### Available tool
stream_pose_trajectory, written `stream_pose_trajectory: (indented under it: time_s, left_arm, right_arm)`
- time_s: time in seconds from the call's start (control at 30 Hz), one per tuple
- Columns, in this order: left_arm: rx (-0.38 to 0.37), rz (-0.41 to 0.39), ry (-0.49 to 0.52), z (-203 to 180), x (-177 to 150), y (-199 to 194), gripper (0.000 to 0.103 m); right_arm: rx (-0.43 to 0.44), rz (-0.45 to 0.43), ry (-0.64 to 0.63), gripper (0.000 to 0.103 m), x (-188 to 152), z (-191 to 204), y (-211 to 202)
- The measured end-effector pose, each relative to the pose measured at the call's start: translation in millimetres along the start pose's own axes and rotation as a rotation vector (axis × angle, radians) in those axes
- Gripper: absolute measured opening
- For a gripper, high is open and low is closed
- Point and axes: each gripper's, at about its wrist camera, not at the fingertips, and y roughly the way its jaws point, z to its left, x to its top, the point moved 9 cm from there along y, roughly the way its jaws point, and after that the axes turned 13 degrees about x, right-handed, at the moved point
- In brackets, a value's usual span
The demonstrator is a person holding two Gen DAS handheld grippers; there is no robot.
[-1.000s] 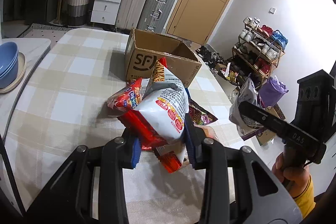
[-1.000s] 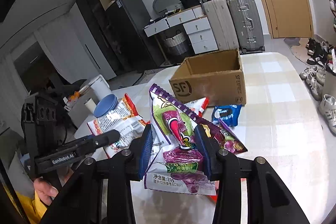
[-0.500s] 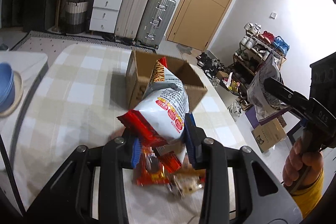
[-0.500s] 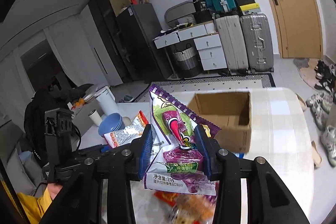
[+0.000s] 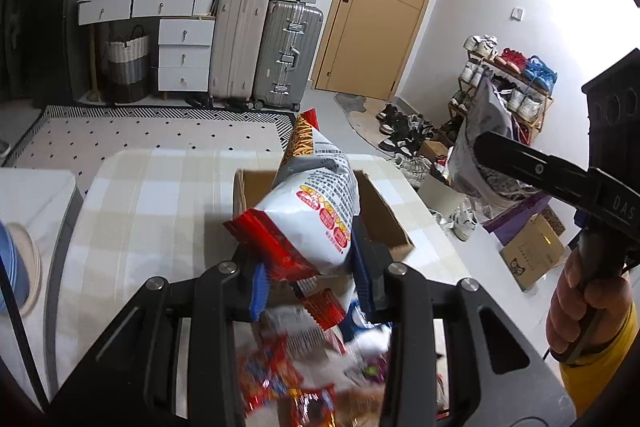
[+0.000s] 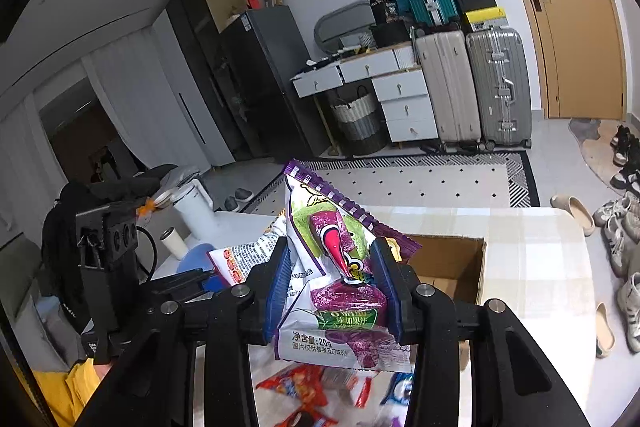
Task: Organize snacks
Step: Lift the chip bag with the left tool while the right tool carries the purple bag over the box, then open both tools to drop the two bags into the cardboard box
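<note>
My left gripper [image 5: 308, 275] is shut on a white and red snack bag [image 5: 316, 211] and holds it in the air in front of the open cardboard box [image 5: 384, 215]. My right gripper [image 6: 332, 291] is shut on a purple and green snack bag [image 6: 340, 267], raised above the table just short of the same box [image 6: 452, 267]. The right gripper also shows at the right of the left wrist view [image 5: 520, 167]. Several loose snack packets [image 6: 304, 387] lie on the checked table below both grippers.
The checked tablecloth [image 5: 152, 211] runs around the box. Blue bowls [image 5: 12, 275] sit on a white side table at the left. Suitcases [image 5: 264, 51], drawers and a shoe rack [image 5: 508, 83] stand beyond the table. A white kettle [image 6: 196, 207] is at the left.
Both grippers have risen and moved forward with their bags toward the box. The snack pile has dropped to the bottom of both views.
</note>
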Motion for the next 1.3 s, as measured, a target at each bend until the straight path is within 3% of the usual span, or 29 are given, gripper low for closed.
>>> stream_pose_trajectory:
  time_s: [0.2,0.4,0.97,1.3]
  left_arm:
    - [0.030,0.031,0.028,-12,35,50,0.031]
    - [0.057,0.086,0.079,-27,43,105,0.031]
    - [0.098,0.222,0.164,-68,32,232,0.031]
    - [0.122,0.267,0.165,-60,19,277,0.032]
  right_arm:
    - [-0.015,0.048,0.047,0.041,12,-42,36]
    - [-0.033,0.079,0.091,0.041,6,-78,65]
    - [-0.053,0.172,0.222,0.041,-31,-140,114]
    - [-0.075,0.199,0.237,0.041,-47,-158,123]
